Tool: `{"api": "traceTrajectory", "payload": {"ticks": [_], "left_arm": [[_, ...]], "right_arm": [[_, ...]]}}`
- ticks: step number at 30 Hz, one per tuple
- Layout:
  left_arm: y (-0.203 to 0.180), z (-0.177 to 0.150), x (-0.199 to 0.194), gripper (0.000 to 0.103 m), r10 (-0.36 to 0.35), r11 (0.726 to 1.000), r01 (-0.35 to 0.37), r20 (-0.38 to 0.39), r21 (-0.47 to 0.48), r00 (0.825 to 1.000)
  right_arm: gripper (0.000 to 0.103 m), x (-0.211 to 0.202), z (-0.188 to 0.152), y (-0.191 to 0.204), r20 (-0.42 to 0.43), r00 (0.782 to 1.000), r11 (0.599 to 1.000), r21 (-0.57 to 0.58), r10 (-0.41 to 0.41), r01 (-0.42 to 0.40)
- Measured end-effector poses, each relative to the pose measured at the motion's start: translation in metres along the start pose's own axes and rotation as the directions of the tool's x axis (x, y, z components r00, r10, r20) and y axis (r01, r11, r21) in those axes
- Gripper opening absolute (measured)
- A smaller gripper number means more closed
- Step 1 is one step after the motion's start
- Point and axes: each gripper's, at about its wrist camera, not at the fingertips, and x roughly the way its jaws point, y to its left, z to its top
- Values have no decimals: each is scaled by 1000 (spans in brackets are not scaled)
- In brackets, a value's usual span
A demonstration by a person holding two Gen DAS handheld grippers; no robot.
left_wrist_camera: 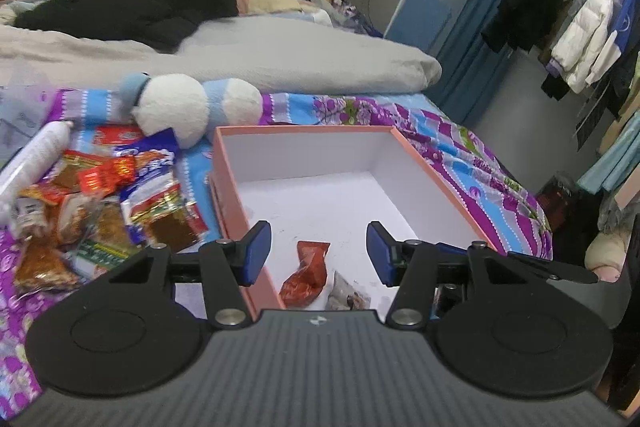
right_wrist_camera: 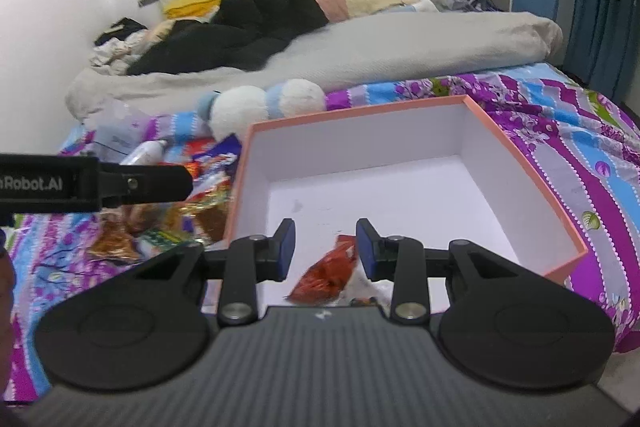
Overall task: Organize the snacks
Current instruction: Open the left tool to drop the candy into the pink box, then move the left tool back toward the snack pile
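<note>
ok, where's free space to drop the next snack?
Most of the pink box floor is bare, from the far wall down to the red packet and grey packet at the near edge. Left of the box, the snack pile crowds the bedspread up to the plush toy.

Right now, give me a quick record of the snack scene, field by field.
Surface: bed with patterned sheet
Container: pink box, open, white inside
In box: red snack packet, pale packet beside it
Still outside: snack pile left of box
Nearby: plush toy, white bottle
Left gripper: open, empty
Right gripper: open, empty
</note>
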Motion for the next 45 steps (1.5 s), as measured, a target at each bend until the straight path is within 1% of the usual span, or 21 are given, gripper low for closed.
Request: {"api": "traceTrajectory", "payload": {"ticks": [8,17,28,33,34,36,37,38,40,45], "left_arm": [[12,-32,-63,59,31,999,-29,46,-33,998],[27,-68,-112,59,80,994,-75,67,-74,995],[48,-107,-139,59,157,980,-150,46,-128,987],[60,-115,-140,59,186,971,-179,29,-158,982],[63,-116,-139,59,189,970,-183,27,-163,982],[71,-117,-135,60,199,965,-193,12,-179,980],[74,-118,-132,63,203,963,-198,6,-184,979],[78,-118,-129,68,211,960,-208,0,-190,977],[86,-119,-123,71,228,953,-226,-12,-202,974],[112,-116,-103,72,246,938,-249,-43,-242,968]], "right_arm": [[37,-39,-18,31,24,999,999,-18,44,-44],[37,-72,-37,61,54,994,993,-74,93,-89],[37,-86,-66,88,35,986,979,-125,165,-160],[37,-84,-74,99,21,980,969,-152,200,-194],[38,-83,-75,101,17,979,968,-154,204,-199],[52,-78,-77,104,7,977,966,-154,211,-208],[64,-76,-77,104,4,977,965,-153,215,-212],[66,-72,-77,105,1,976,965,-151,219,-216],[66,-65,-78,107,-11,975,964,-150,221,-220],[66,-42,-75,113,-48,973,959,-163,226,-231]]}}
